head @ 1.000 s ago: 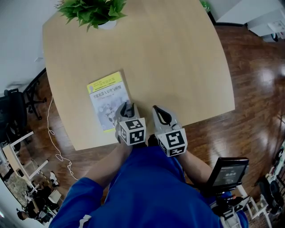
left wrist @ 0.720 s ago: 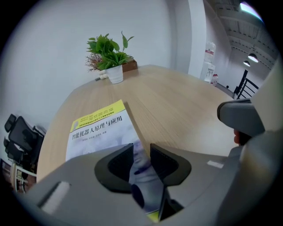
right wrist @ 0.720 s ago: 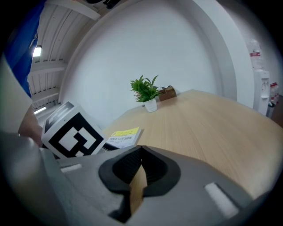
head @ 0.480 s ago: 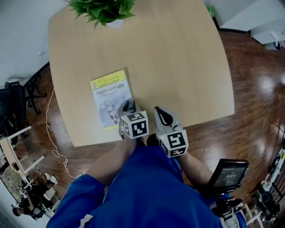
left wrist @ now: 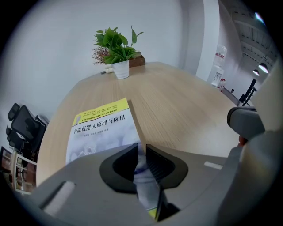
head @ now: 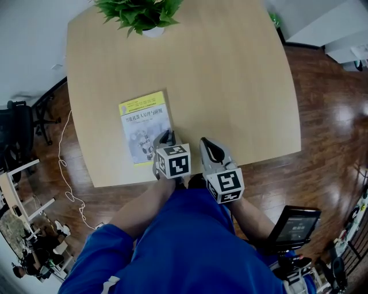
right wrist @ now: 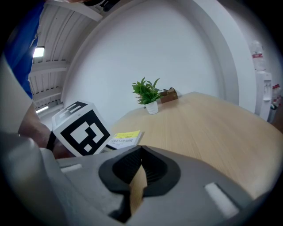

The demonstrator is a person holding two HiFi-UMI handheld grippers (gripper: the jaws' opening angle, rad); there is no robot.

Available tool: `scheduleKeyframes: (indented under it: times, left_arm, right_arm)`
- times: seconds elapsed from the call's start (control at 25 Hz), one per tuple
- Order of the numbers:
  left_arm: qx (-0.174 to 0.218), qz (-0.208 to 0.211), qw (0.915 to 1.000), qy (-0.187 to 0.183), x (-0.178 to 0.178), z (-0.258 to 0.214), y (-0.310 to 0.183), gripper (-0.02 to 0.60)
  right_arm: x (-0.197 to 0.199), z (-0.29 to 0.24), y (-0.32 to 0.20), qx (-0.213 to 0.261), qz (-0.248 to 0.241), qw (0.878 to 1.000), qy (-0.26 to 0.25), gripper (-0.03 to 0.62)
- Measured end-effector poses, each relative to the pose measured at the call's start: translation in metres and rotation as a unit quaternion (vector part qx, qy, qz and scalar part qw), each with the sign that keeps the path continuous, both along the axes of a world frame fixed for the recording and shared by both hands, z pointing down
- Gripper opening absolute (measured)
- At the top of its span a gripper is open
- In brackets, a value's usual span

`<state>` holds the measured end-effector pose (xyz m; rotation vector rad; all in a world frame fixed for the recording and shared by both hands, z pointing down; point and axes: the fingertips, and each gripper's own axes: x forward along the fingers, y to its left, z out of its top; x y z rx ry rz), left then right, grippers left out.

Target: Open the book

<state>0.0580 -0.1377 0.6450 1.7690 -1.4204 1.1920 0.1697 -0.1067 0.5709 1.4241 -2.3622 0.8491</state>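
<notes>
Standing at the far edge of the table [head: 230, 86], a white pot [head: 153, 33] holds one leafy green plant [head: 141, 11]. A brown box [left wrist: 137, 61] sits just behind the pot on the table, and what is in it cannot be made out. One book [head: 142, 122], with a yellow band above a pale printed cover, lies flat and closed on the table's left part, close to the table's near edge. The left gripper [left wrist: 141, 148] tilts down over the book's near right corner. Its jaws have just been closing and now stand narrow, with a slim gap showing between the pads. The book's right edge runs through that gap, with one jaw over the cover and the other over the bare table just beside it. Further right, the right gripper [right wrist: 141, 149] hovers above the table's near edge with its jaw tips together. It holds nothing and stands clear of the book. Counted across the table: one pot, one plant, one box, one book and two grippers.
</notes>
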Motion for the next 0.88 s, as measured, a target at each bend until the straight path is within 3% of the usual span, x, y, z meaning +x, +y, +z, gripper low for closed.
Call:
scheduleKeyframes:
  times: [0.88]
  left_arm:
    - [-0.008,0.002,0.9981,0.062,-0.014,-0.029,0.002,0.037]
  right_arm:
    - [-0.009,-0.016,-0.010,0.021,-0.009,1.000,-0.010,0.003]
